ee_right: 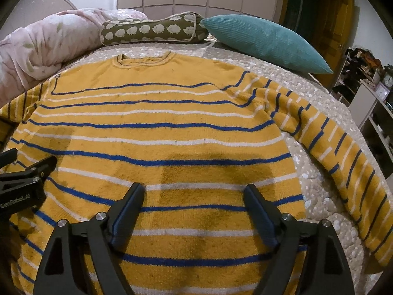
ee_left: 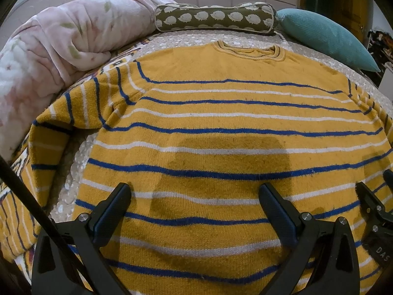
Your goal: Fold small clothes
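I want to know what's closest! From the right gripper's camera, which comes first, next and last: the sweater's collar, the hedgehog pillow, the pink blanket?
From the right gripper, open over the sweater:
1. Collar, straight ahead, a bit left.
2. Hedgehog pillow, just behind the collar.
3. Pink blanket, far left; too close to call against the pillow.

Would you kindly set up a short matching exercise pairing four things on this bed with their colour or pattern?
Things:
1. sweater
2. bolster pillow
3. cushion
4. blanket

Descriptions:
A. plain teal
B. pale pink with leaf print
C. mustard yellow with blue and white stripes
D. olive with white hedgehog shapes

Pairs: 1-C, 2-D, 3-A, 4-B
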`<act>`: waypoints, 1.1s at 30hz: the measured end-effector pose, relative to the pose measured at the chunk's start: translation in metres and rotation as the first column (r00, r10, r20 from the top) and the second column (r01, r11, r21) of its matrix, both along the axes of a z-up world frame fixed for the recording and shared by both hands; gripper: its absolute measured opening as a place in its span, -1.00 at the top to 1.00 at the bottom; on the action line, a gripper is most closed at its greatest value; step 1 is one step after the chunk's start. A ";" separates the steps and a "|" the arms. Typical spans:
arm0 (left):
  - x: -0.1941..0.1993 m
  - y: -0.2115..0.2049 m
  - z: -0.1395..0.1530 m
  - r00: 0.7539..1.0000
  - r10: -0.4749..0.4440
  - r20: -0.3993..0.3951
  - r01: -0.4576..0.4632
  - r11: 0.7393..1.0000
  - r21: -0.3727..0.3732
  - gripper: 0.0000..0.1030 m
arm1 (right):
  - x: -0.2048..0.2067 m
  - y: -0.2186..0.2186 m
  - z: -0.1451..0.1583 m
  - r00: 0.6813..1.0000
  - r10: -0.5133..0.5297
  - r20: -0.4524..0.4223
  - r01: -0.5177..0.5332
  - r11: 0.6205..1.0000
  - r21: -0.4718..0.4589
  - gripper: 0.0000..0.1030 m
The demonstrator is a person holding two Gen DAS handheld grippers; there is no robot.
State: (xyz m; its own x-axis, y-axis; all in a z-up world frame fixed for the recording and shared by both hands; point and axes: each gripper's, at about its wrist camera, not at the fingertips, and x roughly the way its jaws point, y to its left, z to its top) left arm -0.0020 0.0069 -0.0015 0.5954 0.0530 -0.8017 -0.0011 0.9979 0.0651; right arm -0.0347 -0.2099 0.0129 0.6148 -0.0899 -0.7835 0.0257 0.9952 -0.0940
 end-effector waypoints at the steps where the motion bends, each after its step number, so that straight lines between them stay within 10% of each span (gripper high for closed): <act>1: 0.000 0.000 0.000 1.000 0.000 -0.001 0.000 1.000 -0.001 -1.00 | 0.000 0.000 0.000 1.000 -0.003 -0.005 0.003 1.000 -0.006 -0.73; 18: -0.012 0.003 0.007 0.999 0.034 -0.032 -0.034 0.999 -0.019 -0.94 | 0.001 -0.010 0.000 1.000 0.000 -0.006 0.001 0.998 0.065 -0.80; 33: -0.118 0.081 0.053 0.986 0.161 0.043 -0.156 0.983 -0.093 -0.74 | -0.001 -0.012 0.003 0.999 0.005 -0.032 -0.002 0.994 0.110 -0.82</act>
